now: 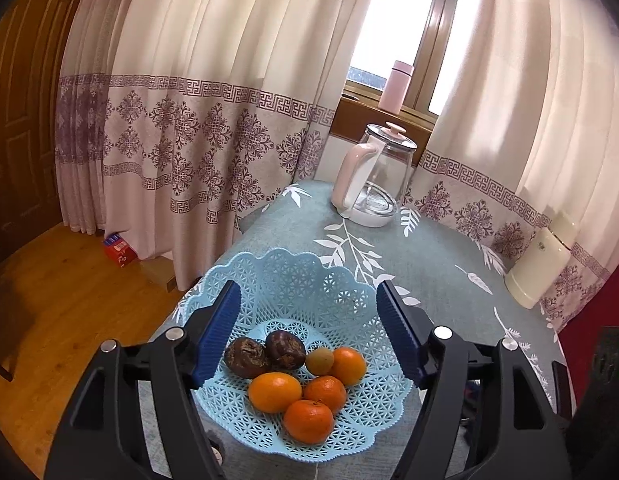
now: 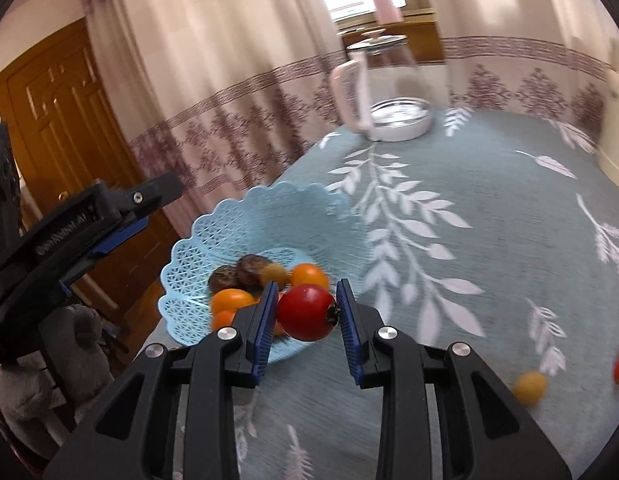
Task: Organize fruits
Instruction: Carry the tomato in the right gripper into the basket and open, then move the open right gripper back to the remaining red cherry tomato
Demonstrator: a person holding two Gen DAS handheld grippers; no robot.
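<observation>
A: Left wrist view: the left gripper (image 1: 309, 332) hangs spread wide, holding nothing, over the blue lattice basket (image 1: 309, 280) of tangerines (image 1: 274, 392) and passion fruits (image 1: 285, 349).

B: Right wrist view: the right gripper (image 2: 307, 312) clamps a red tomato (image 2: 306, 312) beside the basket's rim. I'd lower it gently among the fruit before letting go. The leaf-print tablecloth (image 2: 489, 184) carries a glass kettle (image 2: 383, 88); curtains (image 2: 213, 60) hang behind.

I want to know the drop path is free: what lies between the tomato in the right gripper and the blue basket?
Nothing in the right wrist view: the tomato in the right gripper hangs right at the blue basket rim.
</observation>
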